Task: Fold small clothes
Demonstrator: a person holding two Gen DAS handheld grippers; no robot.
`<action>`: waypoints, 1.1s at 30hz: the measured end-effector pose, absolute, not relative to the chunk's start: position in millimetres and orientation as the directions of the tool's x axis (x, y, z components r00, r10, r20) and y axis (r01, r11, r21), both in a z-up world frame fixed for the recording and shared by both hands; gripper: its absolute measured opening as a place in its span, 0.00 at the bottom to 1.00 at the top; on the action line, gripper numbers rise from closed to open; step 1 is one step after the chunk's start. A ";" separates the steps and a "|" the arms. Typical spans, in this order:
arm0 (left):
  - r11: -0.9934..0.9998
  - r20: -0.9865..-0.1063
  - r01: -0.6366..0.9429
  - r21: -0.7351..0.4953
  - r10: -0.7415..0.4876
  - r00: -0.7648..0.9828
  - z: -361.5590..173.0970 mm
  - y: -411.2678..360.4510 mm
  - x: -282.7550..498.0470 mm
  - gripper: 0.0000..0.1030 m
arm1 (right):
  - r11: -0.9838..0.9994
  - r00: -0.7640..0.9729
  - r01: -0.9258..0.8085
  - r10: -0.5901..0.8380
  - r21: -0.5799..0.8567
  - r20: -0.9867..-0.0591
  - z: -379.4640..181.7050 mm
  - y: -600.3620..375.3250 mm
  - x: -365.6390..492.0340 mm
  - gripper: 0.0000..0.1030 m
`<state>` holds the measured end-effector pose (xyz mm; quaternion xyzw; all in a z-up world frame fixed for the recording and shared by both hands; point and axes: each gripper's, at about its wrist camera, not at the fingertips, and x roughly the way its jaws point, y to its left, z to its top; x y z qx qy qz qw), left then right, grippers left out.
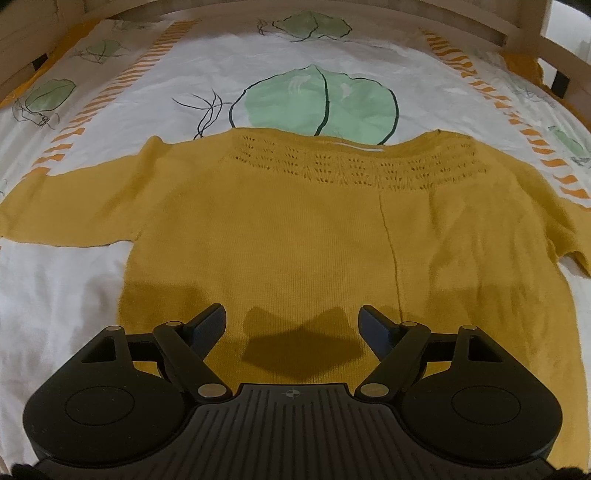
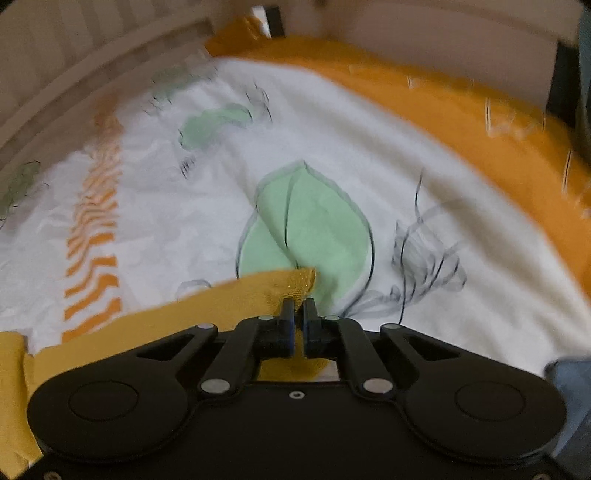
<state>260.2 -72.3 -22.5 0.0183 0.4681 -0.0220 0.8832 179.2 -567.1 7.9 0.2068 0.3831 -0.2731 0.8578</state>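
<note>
A small mustard-yellow knit sweater (image 1: 295,221) lies flat on the bed sheet, neckline away from me, sleeves spread left and right. My left gripper (image 1: 293,317) is open and empty, hovering over the sweater's lower hem. In the right wrist view my right gripper (image 2: 298,308) is shut on the end of a sweater sleeve (image 2: 273,288), and the yellow cloth trails away to the left. That view is blurred by motion.
The bed sheet (image 1: 92,110) is white with green leaf prints and orange stripe bands. A wooden bed rail (image 1: 517,33) runs along the far side. An orange blanket edge (image 2: 461,114) borders the sheet at the right. A blue-grey cloth (image 2: 572,387) shows at the lower right.
</note>
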 end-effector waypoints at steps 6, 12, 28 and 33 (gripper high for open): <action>0.999 -0.820 0.046 -0.003 -0.028 0.572 -16.6 -72.2 260.1 0.76 | 0.731 0.524 0.681 -0.452 0.038 -0.722 56.8 -580.0 168.4 0.08; 0.999 -0.811 0.043 -0.013 -0.036 0.584 -8.8 -70.6 260.0 0.76 | 0.714 0.518 0.700 -0.511 -0.003 -0.686 89.5 -575.3 166.1 0.04; 0.997 -0.809 0.070 -0.028 -0.064 0.584 -5.2 -72.3 253.9 0.76 | 0.738 0.527 0.669 -0.390 0.086 -0.755 66.5 -556.2 162.1 0.48; 0.996 -0.823 0.083 -0.016 -0.060 0.565 -15.2 -78.5 255.0 0.76 | 0.706 0.502 0.699 -0.368 0.116 -0.783 26.7 -576.0 154.1 0.58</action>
